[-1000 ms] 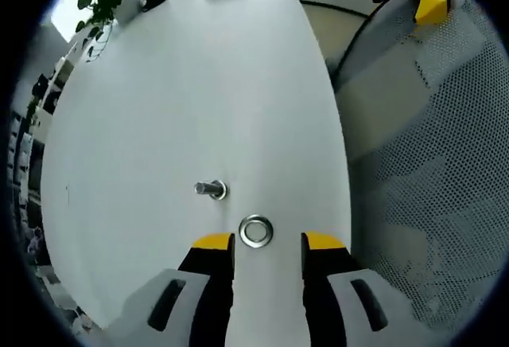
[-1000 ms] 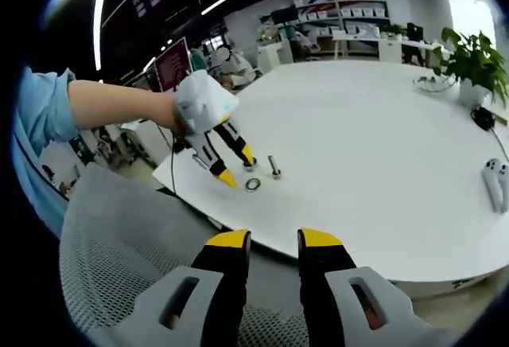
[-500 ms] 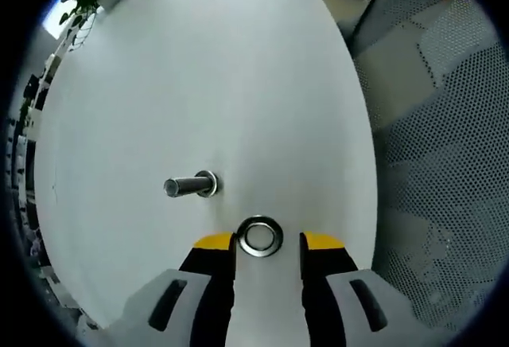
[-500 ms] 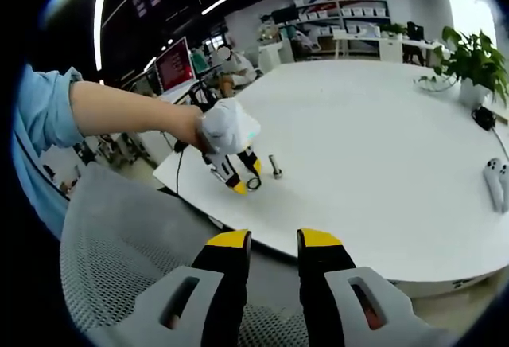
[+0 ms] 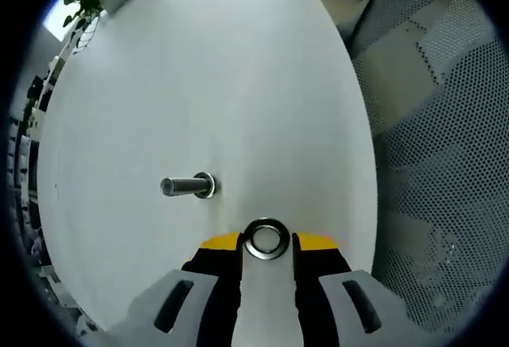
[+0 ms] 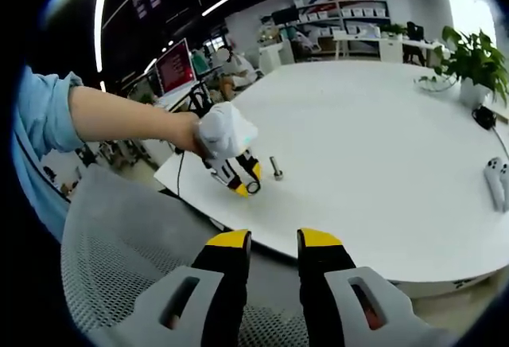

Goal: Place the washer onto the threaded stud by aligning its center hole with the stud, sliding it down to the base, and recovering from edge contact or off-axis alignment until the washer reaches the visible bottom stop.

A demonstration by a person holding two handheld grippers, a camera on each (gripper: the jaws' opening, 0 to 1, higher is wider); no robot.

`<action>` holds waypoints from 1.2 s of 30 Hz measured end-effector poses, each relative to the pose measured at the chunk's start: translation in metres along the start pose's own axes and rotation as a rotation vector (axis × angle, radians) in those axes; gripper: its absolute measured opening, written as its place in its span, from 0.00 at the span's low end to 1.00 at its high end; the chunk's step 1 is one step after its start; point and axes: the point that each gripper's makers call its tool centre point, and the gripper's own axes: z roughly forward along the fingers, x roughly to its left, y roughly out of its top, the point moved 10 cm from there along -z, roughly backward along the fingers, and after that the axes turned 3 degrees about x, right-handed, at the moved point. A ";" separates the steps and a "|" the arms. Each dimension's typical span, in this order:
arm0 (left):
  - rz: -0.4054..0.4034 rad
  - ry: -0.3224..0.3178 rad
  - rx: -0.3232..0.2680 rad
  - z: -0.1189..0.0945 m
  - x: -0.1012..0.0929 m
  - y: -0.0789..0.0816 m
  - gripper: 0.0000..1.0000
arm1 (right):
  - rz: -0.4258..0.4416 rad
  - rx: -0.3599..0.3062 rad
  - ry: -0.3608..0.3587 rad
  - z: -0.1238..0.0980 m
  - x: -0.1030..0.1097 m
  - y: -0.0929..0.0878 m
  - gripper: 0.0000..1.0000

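Note:
A flat metal washer (image 5: 266, 239) lies on the white table (image 5: 238, 84), and the jaws of my left gripper (image 5: 266, 242) press against both of its sides. The threaded stud (image 5: 189, 185) stands on the table a short way off, up and to the left in the left gripper view. The right gripper view has the left gripper (image 6: 245, 187) tilted down at the washer (image 6: 253, 187), with the stud (image 6: 275, 168) just to its right. My right gripper (image 6: 273, 240) hangs open over a mesh chair, off the table, with nothing between its fingers.
A grey mesh chair (image 5: 445, 164) stands beside the table edge close to the washer. A person's arm in a blue sleeve (image 6: 119, 112) holds the left gripper. A potted plant (image 6: 473, 60) and a white controller (image 6: 497, 180) sit at the table's far side.
My left gripper has moved forward around the washer and its jaws have narrowed onto it. The right gripper has stayed still and open.

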 end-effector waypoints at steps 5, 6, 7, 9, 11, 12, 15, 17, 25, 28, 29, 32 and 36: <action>-0.019 0.001 -0.002 0.000 0.000 -0.001 0.20 | -0.001 -0.003 0.001 0.000 0.000 0.000 0.26; -0.017 0.001 -0.003 0.000 0.000 -0.001 0.20 | -0.001 -0.003 0.002 0.000 0.000 0.000 0.26; -0.017 0.004 -0.004 0.000 -0.001 -0.001 0.20 | -0.001 -0.003 0.002 0.000 0.000 0.000 0.26; -0.023 0.011 -0.008 -0.001 -0.001 -0.002 0.20 | -0.001 -0.004 0.002 0.000 0.001 0.000 0.26; -0.058 0.020 -0.019 -0.001 -0.002 -0.003 0.19 | 0.000 -0.006 0.003 0.000 0.001 0.000 0.26; -0.060 0.021 -0.017 -0.001 0.000 -0.004 0.19 | 0.001 -0.006 0.003 0.000 0.001 0.000 0.26; -0.066 0.015 -0.022 -0.004 0.000 -0.005 0.19 | 0.000 -0.006 0.003 0.000 0.001 0.000 0.26; -0.076 0.012 -0.032 -0.009 -0.001 -0.005 0.19 | 0.001 -0.009 0.003 0.000 0.001 0.000 0.26; -0.095 0.027 -0.042 -0.025 0.003 -0.008 0.19 | -0.004 -0.007 0.005 0.000 0.001 0.000 0.26; -0.106 0.032 -0.040 -0.033 0.004 -0.012 0.19 | -0.006 -0.007 0.005 0.000 0.001 0.001 0.26; -0.118 0.029 -0.041 -0.035 0.005 -0.013 0.19 | -0.006 -0.007 0.005 0.000 0.001 0.001 0.26; -0.143 0.033 -0.050 -0.046 0.006 -0.019 0.19 | -0.006 -0.008 0.006 0.000 0.001 0.001 0.26; -0.167 0.064 -0.081 -0.064 0.011 -0.026 0.19 | -0.006 -0.010 0.006 0.000 0.001 0.001 0.26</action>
